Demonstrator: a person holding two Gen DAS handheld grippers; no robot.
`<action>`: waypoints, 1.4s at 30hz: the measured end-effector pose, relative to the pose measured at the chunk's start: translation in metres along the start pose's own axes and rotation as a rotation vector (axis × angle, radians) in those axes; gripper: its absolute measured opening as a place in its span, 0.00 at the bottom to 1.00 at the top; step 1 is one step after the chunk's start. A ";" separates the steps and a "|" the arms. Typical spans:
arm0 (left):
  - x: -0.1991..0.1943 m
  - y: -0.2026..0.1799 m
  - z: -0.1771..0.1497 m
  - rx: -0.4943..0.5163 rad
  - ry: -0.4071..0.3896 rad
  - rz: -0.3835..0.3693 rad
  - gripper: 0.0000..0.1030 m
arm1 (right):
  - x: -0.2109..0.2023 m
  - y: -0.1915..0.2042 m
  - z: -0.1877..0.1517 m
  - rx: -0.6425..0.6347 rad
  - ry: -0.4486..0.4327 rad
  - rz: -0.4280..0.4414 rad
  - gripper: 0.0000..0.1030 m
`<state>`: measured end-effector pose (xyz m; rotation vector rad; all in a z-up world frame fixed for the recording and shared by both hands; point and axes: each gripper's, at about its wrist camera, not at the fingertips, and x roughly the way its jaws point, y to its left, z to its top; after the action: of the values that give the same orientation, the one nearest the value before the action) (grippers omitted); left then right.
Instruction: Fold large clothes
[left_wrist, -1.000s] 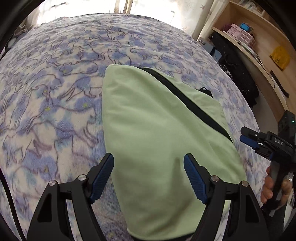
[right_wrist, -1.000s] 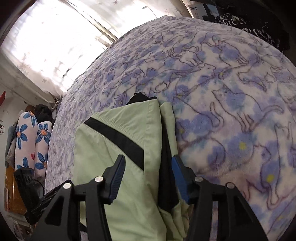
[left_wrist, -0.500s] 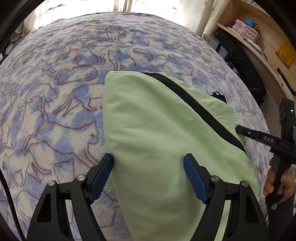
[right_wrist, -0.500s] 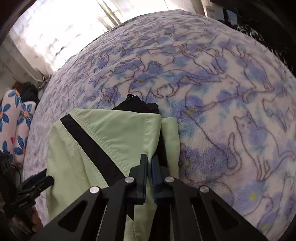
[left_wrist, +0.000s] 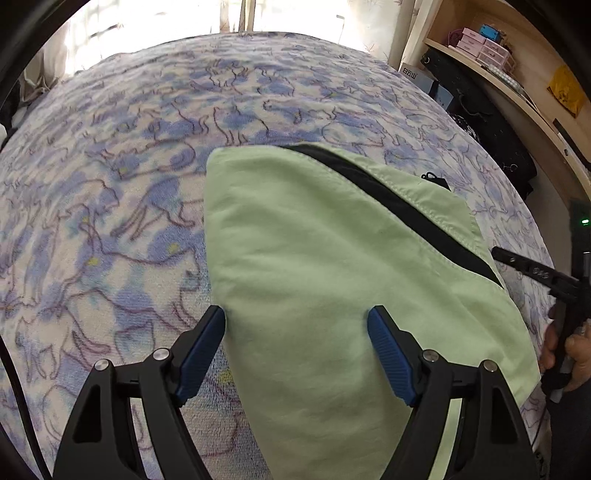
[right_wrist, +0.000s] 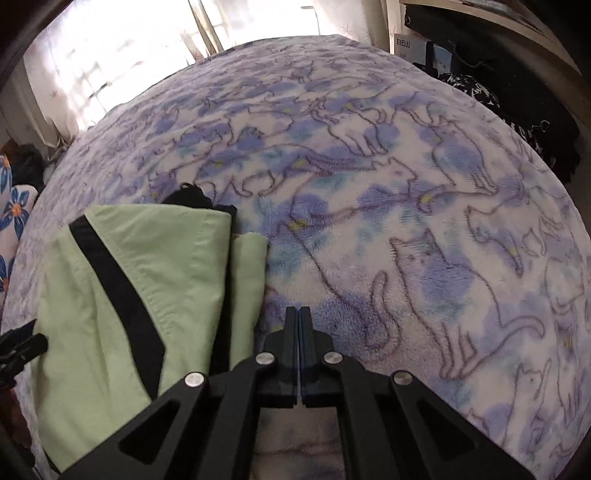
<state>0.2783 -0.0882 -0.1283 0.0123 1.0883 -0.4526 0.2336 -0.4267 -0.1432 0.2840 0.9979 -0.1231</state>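
On the cat-print blanket (left_wrist: 110, 221), the folded light-green garment (left_wrist: 314, 277) lies flat, a black stripe (left_wrist: 388, 199) running diagonally across its top layer, and the bed's far edge sits up by the bright window. The left gripper (left_wrist: 297, 345) hangs over the garment's near part, jaws wide apart; the left pad (left_wrist: 201, 350) is at the cloth's left edge, the right pad (left_wrist: 388, 354) over the green fabric, nothing pinched. Over to the right wrist view: the right gripper (right_wrist: 298, 317) is clamped fully together, fingertips over bare blanket just beside the garment's right edge, and no cloth appears caught between them, though the tips are slightly blurred. From the left wrist view that same right gripper (left_wrist: 496, 253) pokes in at the garment's right side, a hand (left_wrist: 570, 350) on its handle. Wooden shelves (left_wrist: 517, 74) stand beyond the bed's right edge.
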 end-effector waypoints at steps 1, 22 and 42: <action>-0.008 -0.004 0.000 0.005 -0.028 0.006 0.75 | -0.011 0.007 0.000 0.006 -0.019 0.028 0.00; -0.014 -0.037 -0.053 0.089 -0.064 0.070 0.81 | 0.000 0.043 -0.046 -0.029 0.103 0.119 0.00; -0.031 -0.016 -0.064 -0.091 0.030 0.011 0.87 | -0.043 0.066 -0.061 -0.053 0.084 0.103 0.03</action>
<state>0.2063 -0.0777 -0.1287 -0.0551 1.1368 -0.3936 0.1766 -0.3466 -0.1260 0.2930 1.0664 0.0090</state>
